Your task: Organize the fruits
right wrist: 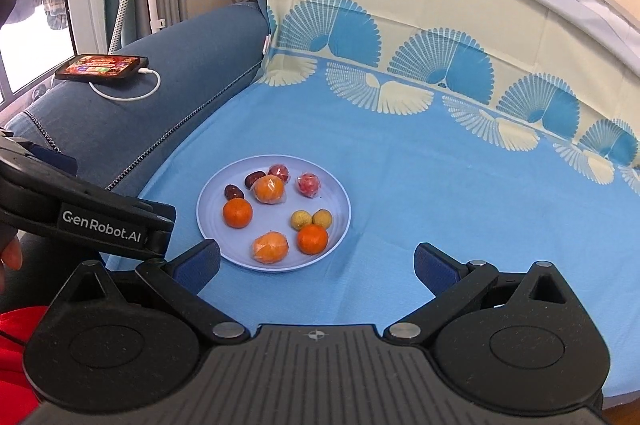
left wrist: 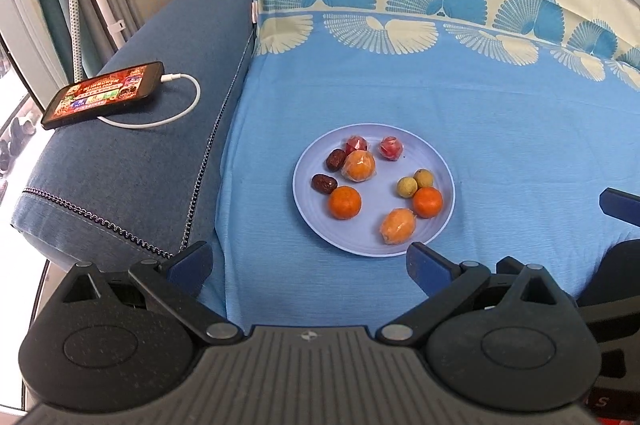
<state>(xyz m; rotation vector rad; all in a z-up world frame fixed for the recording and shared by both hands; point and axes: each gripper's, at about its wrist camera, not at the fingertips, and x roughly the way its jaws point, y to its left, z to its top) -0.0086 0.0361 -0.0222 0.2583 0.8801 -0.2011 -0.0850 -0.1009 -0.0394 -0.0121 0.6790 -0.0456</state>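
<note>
Both grippers, left (left wrist: 308,267) and right (right wrist: 318,265), gape empty below the plate (left wrist: 444,161); its light tangerine (left wrist: 345,202) seems firm, best pinched across its middle.

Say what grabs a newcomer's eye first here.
The pale blue plate of mixed fruit in the middle of the blue sheet. Then the lit phone, plugged into a white cable, on the sofa arm at left. Both claws, left claw and right claw, are open and empty.
</note>
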